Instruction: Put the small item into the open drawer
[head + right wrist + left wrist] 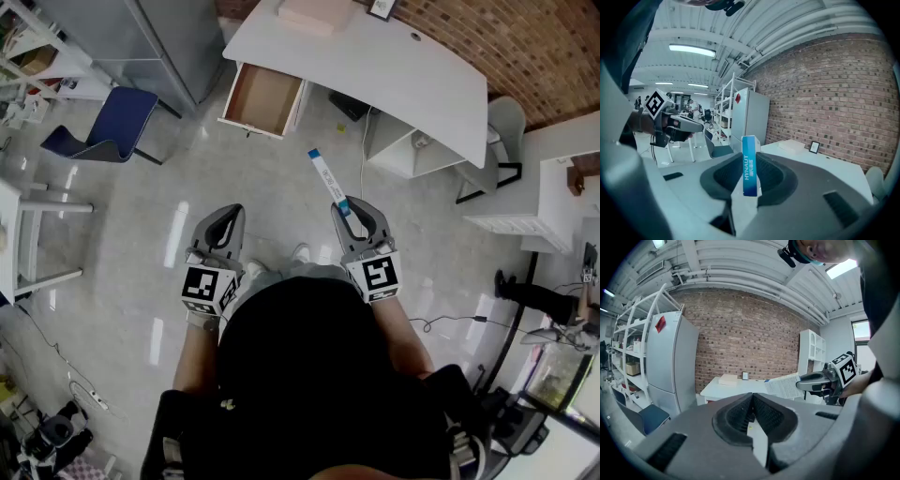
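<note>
A slim white and blue box (326, 178) sticks forward out of my right gripper (349, 208), whose jaws are shut on its near end. In the right gripper view the box (750, 164) stands on edge between the pads. My left gripper (228, 214) is level with it at the left, jaws shut with nothing in them (751, 401). Both hang over the floor in front of the person. The open drawer (262, 98), brown inside and empty, juts from the left end of the white desk (394, 66), well ahead of both grippers.
A blue chair (108, 127) and a grey cabinet (150, 37) stand left of the drawer. A flat pink box (314, 11) lies on the desk. A grey chair (502, 141) and a white shelf unit (525, 225) are at the right. Cables trail on the floor (450, 323).
</note>
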